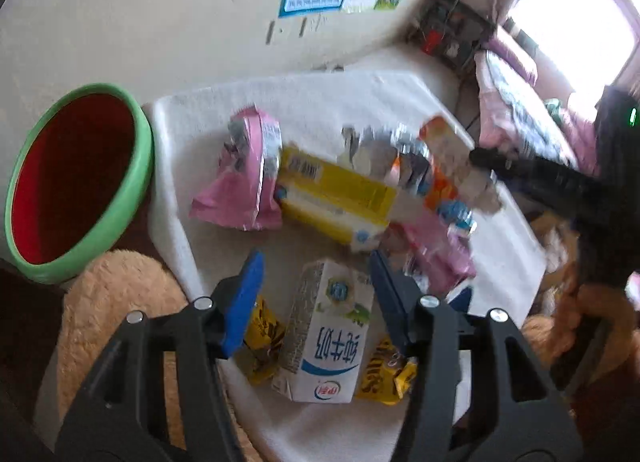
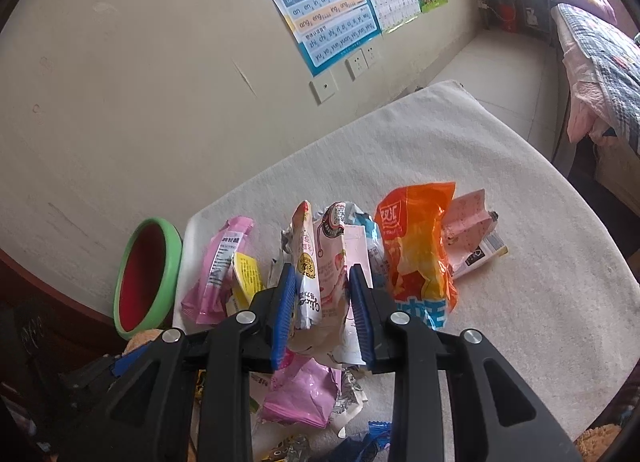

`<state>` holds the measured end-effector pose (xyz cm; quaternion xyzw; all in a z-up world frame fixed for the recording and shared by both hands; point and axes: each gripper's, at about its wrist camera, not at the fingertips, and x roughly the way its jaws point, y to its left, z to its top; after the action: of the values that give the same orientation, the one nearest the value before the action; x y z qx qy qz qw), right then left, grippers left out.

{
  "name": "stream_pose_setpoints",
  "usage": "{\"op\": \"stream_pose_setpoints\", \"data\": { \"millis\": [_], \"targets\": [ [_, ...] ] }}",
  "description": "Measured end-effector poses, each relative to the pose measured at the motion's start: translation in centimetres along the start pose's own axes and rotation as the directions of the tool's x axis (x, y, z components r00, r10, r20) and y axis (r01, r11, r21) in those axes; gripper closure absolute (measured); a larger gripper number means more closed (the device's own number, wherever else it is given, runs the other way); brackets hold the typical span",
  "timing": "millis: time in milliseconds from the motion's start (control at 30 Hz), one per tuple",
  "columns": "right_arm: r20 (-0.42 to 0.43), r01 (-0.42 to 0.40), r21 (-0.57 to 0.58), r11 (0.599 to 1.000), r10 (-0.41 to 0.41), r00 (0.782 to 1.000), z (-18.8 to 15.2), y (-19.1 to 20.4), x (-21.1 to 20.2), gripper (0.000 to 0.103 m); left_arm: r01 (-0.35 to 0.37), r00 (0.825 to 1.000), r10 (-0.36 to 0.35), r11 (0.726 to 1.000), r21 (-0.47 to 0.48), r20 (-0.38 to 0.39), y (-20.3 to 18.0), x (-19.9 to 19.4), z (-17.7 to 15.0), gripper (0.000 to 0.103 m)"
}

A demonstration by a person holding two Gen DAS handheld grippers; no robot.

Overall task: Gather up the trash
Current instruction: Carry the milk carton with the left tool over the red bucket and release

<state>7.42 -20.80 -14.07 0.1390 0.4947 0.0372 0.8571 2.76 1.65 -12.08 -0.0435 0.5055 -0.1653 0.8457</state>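
my left gripper (image 1: 316,294) hung open above the upright white milk carton (image 1: 328,338) near the white table's (image 1: 400,98) front edge; my right gripper (image 2: 324,310) clamped crumpled pink-white wrappers (image 2: 324,262), the green-rimmed red bin (image 2: 146,274) off its left edge.

Motion blur smears the wrappers (image 1: 404,158) ahead of left gripper (image 1: 316,262); labels unreadable. Pink wrapper (image 2: 298,394) under right gripper (image 2: 322,286) partly hidden by its frame.
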Motion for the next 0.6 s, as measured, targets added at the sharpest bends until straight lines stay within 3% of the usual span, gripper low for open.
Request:
{"op": "stream_pose_setpoints", "data": {
  "millis": [167, 400, 467, 500, 600],
  "targets": [
    [-0.013, 0.000, -0.005, 1.000, 0.000, 1.000, -0.2, 0.1, 0.4, 0.075, -0.037, 0.990, 0.051, 0.994, 0.106, -0.129, -2.0, 3.9, -2.3, 0.045],
    [-0.020, -0.013, 0.007, 1.000, 0.013, 1.000, 0.1, -0.1, 0.6, 0.075, -0.084, 0.967, 0.141, 0.963, 0.254, -0.213, -3.9, 8.1, -4.9, 0.037],
    [-0.021, -0.015, 0.004, 1.000, 0.015, 1.000, 0.1, 0.0, 0.7, 0.075, -0.096, 0.970, 0.155, 0.953, 0.289, -0.188, -4.3, 8.1, -5.2, 0.036],
    [-0.021, -0.015, 0.002, 1.000, 0.015, 1.000, 0.1, 0.0, 0.7, 0.075, -0.093, 0.970, 0.154, 0.952, 0.293, -0.190, -4.4, 8.0, -5.3, 0.045],
    [-0.021, -0.019, -0.003, 1.000, 0.018, 1.000, 0.1, 0.1, 0.7, 0.075, -0.062, 0.979, 0.105, 0.970, 0.237, -0.174, -3.8, 6.9, -4.6, 0.047]
  ]
}}
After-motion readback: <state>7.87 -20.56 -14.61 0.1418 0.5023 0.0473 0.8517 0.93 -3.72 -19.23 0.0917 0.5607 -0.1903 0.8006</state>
